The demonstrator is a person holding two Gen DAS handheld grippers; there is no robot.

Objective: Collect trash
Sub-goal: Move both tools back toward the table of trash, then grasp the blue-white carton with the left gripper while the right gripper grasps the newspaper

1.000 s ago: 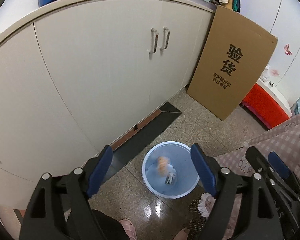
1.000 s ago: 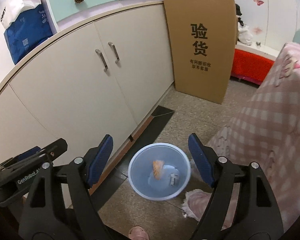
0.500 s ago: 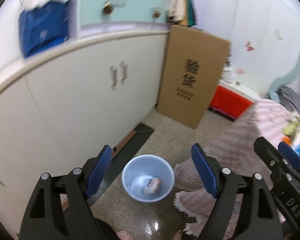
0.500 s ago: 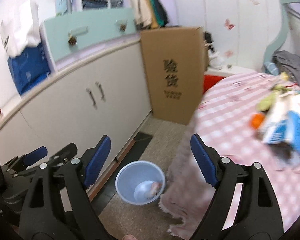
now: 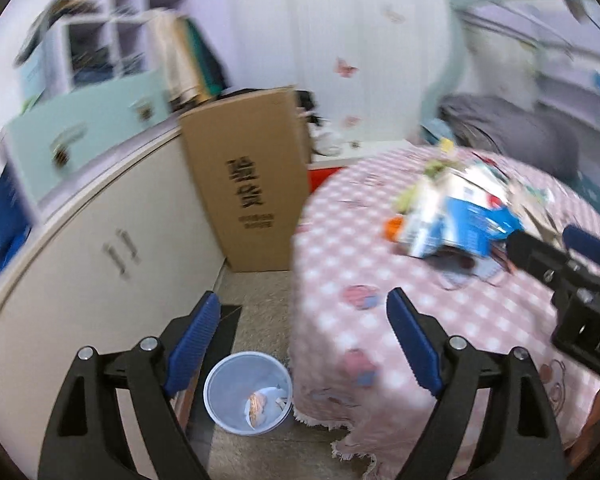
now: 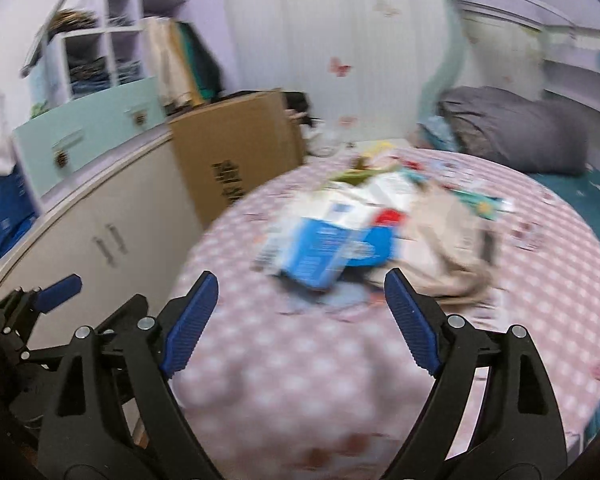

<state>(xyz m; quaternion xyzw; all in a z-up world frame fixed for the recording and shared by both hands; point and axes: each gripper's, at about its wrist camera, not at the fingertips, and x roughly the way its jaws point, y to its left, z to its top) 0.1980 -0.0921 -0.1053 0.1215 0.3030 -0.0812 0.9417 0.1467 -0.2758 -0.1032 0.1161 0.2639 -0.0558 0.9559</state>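
**Both grippers empty above bin and table**

The left gripper hangs over the floor, its 2 blue pads spreading wider with nothing between them. Below it the blue bin stands just beside the table's pink checked cloth and holds a few scraps. The right gripper is over the cloth, jaws also opening and empty. Farther on, the trash pile lies mid-table; blur leaves only what seems a blue-and-white carton. A cardboard box leans against the cupboard behind.
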